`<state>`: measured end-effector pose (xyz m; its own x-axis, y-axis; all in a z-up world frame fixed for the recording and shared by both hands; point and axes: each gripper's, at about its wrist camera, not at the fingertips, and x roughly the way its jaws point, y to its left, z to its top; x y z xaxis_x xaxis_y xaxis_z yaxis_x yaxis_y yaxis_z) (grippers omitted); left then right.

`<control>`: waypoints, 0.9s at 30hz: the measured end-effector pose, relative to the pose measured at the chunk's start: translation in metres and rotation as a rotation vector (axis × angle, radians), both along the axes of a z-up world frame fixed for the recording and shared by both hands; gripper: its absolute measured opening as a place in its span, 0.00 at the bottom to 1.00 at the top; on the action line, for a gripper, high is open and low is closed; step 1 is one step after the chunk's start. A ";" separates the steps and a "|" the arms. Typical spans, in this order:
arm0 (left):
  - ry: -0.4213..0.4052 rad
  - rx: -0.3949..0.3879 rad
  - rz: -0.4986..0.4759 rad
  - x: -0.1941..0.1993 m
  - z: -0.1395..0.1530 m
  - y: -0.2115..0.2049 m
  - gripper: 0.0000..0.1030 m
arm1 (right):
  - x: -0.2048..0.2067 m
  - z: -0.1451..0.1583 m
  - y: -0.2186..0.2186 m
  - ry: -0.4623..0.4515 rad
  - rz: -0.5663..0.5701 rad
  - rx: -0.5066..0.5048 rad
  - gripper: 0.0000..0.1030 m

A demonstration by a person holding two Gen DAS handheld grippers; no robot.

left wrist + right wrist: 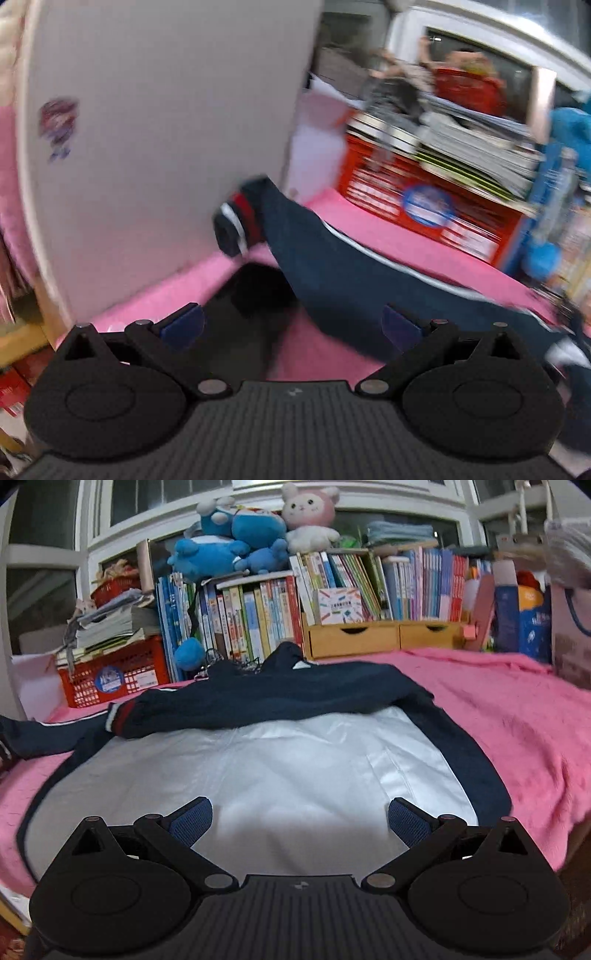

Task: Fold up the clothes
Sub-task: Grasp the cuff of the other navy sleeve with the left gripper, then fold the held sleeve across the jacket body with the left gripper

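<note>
The navy jacket (280, 698) was spread on the pink blanket (517, 716), lining up, one sleeve (354, 266) stretched aside. Above it, the left claw (291, 325) and right claw (301, 821) were held wide open, empty.

Left wrist view motion-blurred; navy jacket (343, 266) cut off at right edge; sticker (59, 125) on white panel (166, 129) unreadable.
</note>
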<state>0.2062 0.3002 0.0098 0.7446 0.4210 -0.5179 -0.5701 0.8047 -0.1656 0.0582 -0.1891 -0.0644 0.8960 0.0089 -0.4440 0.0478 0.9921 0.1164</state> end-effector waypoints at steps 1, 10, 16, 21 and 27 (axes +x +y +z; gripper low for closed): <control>0.001 0.015 0.020 0.012 0.000 0.006 1.00 | 0.005 -0.001 0.003 -0.006 0.001 -0.020 1.00; 0.024 -0.068 0.171 0.104 -0.012 0.051 1.00 | 0.036 -0.008 0.013 -0.024 0.006 -0.088 1.00; 0.031 -0.127 0.184 0.130 -0.025 0.058 0.31 | 0.041 -0.014 0.003 -0.032 0.021 -0.066 1.00; -0.049 -0.040 0.024 0.133 0.010 0.006 0.03 | 0.041 -0.016 -0.008 -0.047 0.034 -0.036 1.00; -0.185 0.215 -0.457 0.109 0.068 -0.160 0.08 | 0.036 -0.016 -0.014 -0.064 0.036 -0.004 1.00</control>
